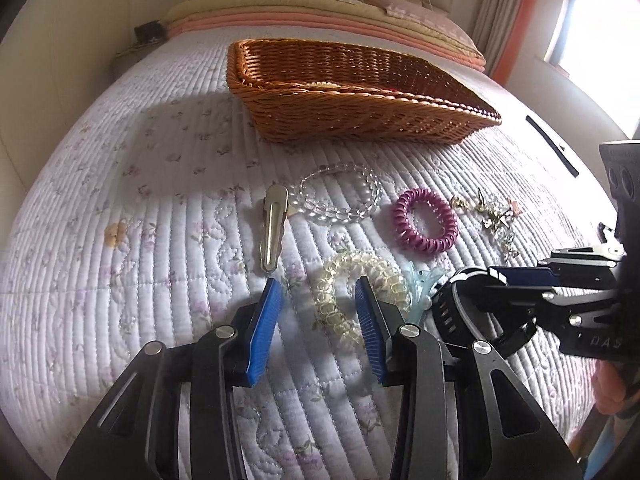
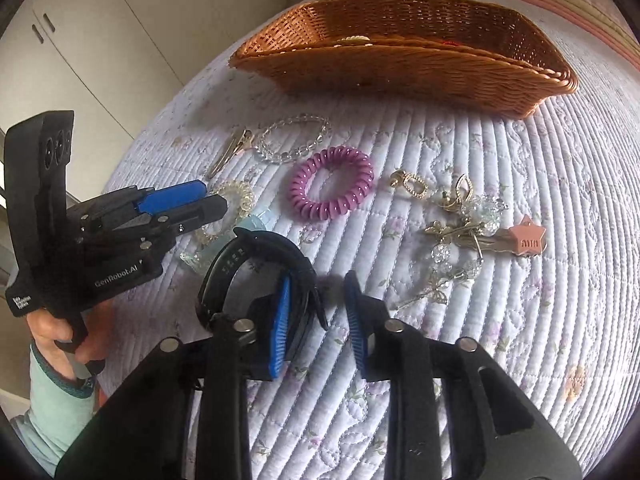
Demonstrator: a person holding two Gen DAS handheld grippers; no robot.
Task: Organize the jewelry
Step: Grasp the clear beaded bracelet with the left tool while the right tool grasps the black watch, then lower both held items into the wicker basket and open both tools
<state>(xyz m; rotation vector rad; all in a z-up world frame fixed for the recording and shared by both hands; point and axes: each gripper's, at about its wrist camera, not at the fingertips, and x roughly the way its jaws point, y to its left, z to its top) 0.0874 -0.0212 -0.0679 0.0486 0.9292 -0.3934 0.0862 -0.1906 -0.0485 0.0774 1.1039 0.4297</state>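
Between my left hand-held gripper [image 1: 318, 300], jaws part-open, lies a clear coil hair tie [image 1: 360, 284] (ungripped). My right hand-held gripper [image 2: 316, 300] straddles a black watch band [image 2: 256, 256], seemingly not clamped. Beyond both, the basket [image 1: 360, 116] holds little; most jewelry remains on the bed [image 1: 120, 220].

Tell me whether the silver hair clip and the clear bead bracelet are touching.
Cannot tell. In the left wrist view the hair clip and the bracelet meet at the clip's wide end, but whether they touch or only overlap in the picture is unclear.
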